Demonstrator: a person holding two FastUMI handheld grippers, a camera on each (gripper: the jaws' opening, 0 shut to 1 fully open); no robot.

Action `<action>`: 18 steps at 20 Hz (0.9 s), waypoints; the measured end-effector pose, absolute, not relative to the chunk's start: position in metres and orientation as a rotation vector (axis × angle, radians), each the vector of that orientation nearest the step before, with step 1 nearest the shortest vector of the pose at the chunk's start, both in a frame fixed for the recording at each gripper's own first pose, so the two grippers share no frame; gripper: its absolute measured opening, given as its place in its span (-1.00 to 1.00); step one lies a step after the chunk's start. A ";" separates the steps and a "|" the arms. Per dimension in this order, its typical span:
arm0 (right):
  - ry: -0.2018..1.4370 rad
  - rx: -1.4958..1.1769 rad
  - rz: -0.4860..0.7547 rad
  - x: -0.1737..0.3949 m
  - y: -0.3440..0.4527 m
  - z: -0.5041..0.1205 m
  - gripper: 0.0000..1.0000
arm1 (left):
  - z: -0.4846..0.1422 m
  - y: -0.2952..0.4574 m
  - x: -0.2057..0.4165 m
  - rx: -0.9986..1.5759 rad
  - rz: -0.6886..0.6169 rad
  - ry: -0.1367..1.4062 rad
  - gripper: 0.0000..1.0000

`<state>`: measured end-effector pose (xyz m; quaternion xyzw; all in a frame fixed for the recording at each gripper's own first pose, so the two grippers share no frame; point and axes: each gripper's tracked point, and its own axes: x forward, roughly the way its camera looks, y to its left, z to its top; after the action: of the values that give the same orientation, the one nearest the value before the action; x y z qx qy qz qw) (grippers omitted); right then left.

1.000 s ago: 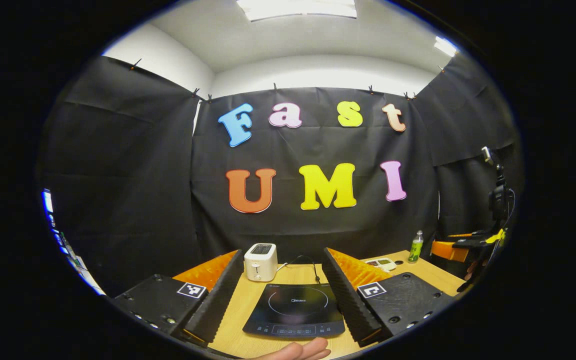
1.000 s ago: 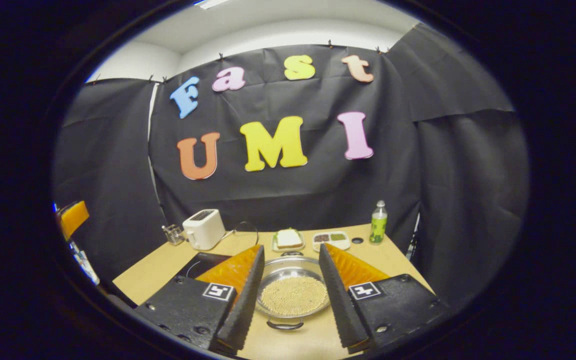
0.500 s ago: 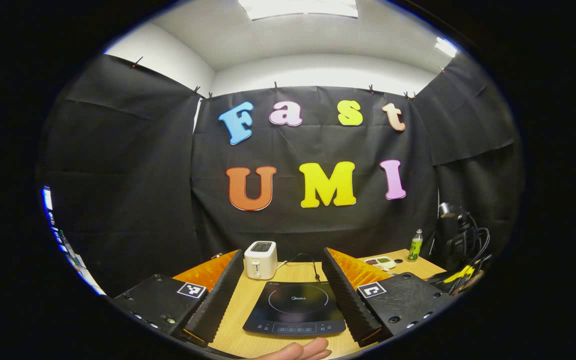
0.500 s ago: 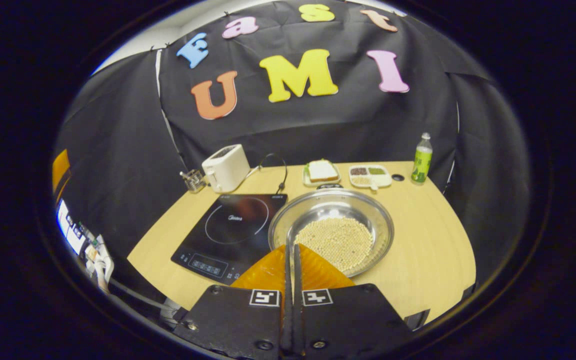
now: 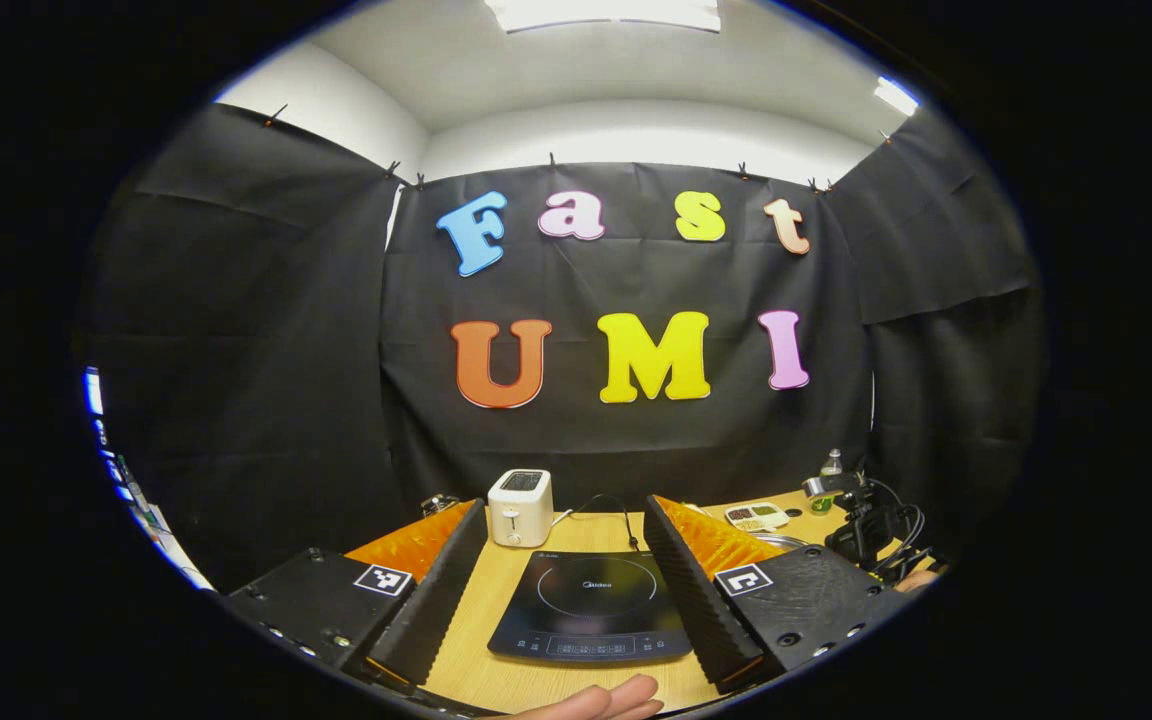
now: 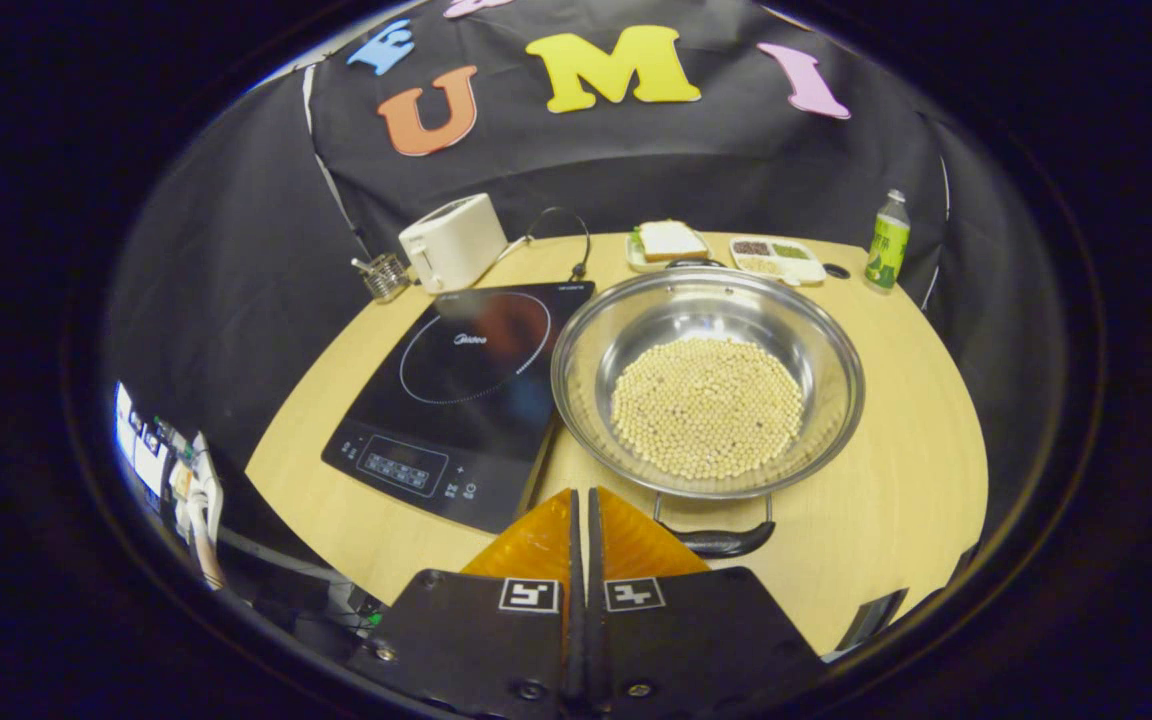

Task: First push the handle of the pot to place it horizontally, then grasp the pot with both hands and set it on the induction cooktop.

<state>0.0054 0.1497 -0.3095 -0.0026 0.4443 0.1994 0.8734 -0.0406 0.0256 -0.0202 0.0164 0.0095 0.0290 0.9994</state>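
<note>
round steel pot, shallow and shiny, half filled with small pale beans, sitting on the wooden counter just right of the flat black glass induction cooktop. dark curved pot handle lying at the near rim, just beside the right gripper, fingers pressed together on nothing. left gripper held low over the counter with ribbed fingers spread wide, cooktop framed between them. boxy white toaster behind the cooktop, green bottle at the far right corner.
</note>
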 end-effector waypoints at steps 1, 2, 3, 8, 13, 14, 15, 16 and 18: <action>0.943 -0.009 0.399 0.006 0.147 -0.316 -0.93 | -0.021 0.022 -0.041 0.039 0.055 0.018 0.88; 0.961 -0.010 0.384 0.006 0.144 -0.322 -0.92 | -0.023 0.020 -0.040 0.042 0.050 0.022 0.88; 0.975 -0.004 0.382 0.005 0.145 -0.327 -0.93 | -0.025 0.017 -0.039 0.043 0.044 0.026 0.88; 1.004 0.007 0.348 0.008 0.133 -0.341 -0.92 | -0.031 0.004 -0.039 0.045 0.012 0.041 0.88; 1.019 0.046 0.341 0.009 0.129 -0.346 -0.98 | -0.033 0.001 -0.037 0.018 -0.010 0.048 0.88; 1.017 0.044 0.342 0.010 0.127 -0.346 -0.93 | -0.034 0.000 -0.039 0.013 -0.013 0.053 0.88; 1.016 0.047 0.338 0.009 0.126 -0.347 -0.92 | -0.036 -0.002 -0.039 0.005 -0.022 0.064 0.88; 1.019 0.054 0.331 0.009 0.124 -0.347 -0.98 | -0.038 -0.003 -0.040 -0.004 -0.030 0.072 0.89; 1.027 0.062 0.332 0.009 0.123 -0.349 -0.98 | -0.037 -0.004 -0.041 -0.010 -0.035 0.073 0.89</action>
<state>0.0086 0.1233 -0.3492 0.0294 0.4886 0.1581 0.8575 -0.0409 -0.0036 -0.0373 -0.0052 0.0364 -0.0174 0.9992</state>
